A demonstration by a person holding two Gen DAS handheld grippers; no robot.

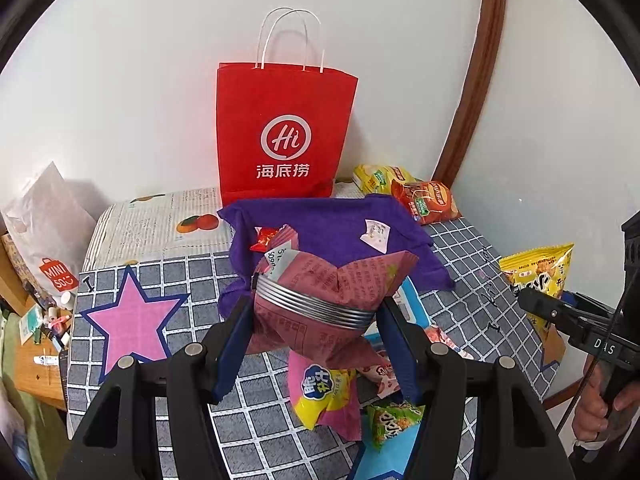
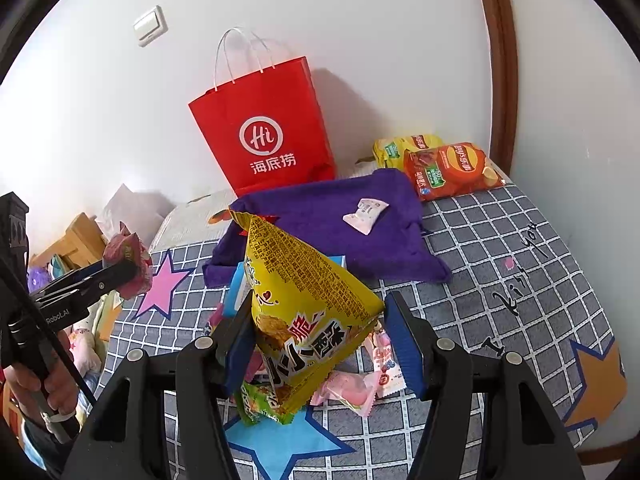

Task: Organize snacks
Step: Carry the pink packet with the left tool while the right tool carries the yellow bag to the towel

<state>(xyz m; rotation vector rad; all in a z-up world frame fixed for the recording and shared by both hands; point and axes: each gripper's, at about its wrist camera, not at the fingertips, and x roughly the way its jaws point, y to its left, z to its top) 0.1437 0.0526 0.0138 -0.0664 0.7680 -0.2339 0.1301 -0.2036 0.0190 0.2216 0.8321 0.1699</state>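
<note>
Pink snack packet (image 1: 320, 300) is hanging clamped in the left gripper (image 1: 316, 332) jaws, a yellow snack bag (image 2: 308, 308) in the right gripper (image 2: 320, 344) jaws — both lifted clear of the table (image 2: 500, 240). Judging by it, they are heading for the red paper bag (image 1: 284, 132) — standing open-topped against the wall.

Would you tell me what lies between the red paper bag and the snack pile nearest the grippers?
A purple towel with one small white packet on it, clearest in the right wrist view.

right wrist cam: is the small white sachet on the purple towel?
Yes, the small white sachet lies alone on the purple towel, in front of the red paper bag.
</note>
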